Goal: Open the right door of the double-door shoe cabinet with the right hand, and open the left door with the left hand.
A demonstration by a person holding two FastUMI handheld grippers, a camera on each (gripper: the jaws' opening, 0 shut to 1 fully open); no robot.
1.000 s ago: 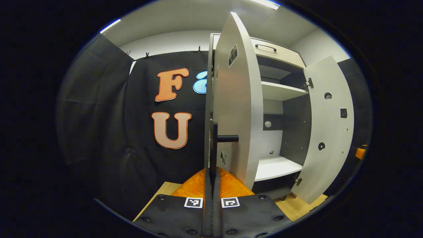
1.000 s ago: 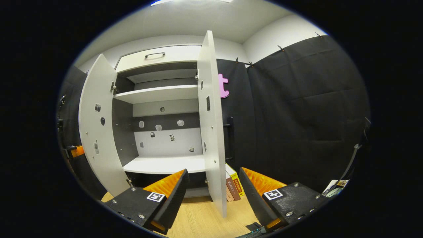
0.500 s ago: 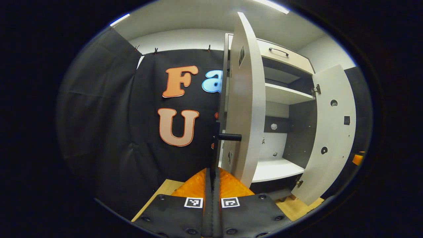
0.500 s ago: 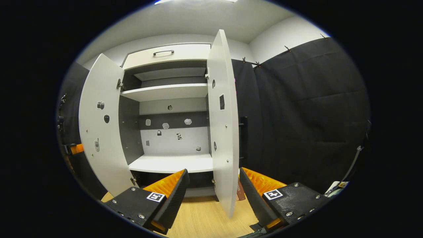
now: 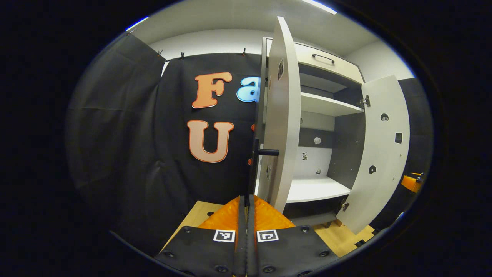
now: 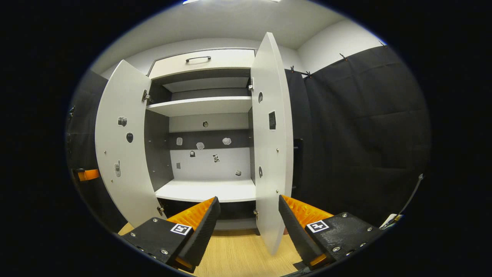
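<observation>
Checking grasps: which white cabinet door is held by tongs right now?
The white left door: left tongs clamp its black bar handle; white right door hangs free.

left gripper view hugs the left door (image 5: pixel 282 115) edge-on; right gripper view faces the cabinet (image 6: pixel 203 115) from farther back; both share its shelves.

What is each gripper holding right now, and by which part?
The left gripper is shut on the left door's handle, at the lower end of its vertical bar. The right gripper is open and holds nothing; the right door stands free.
</observation>
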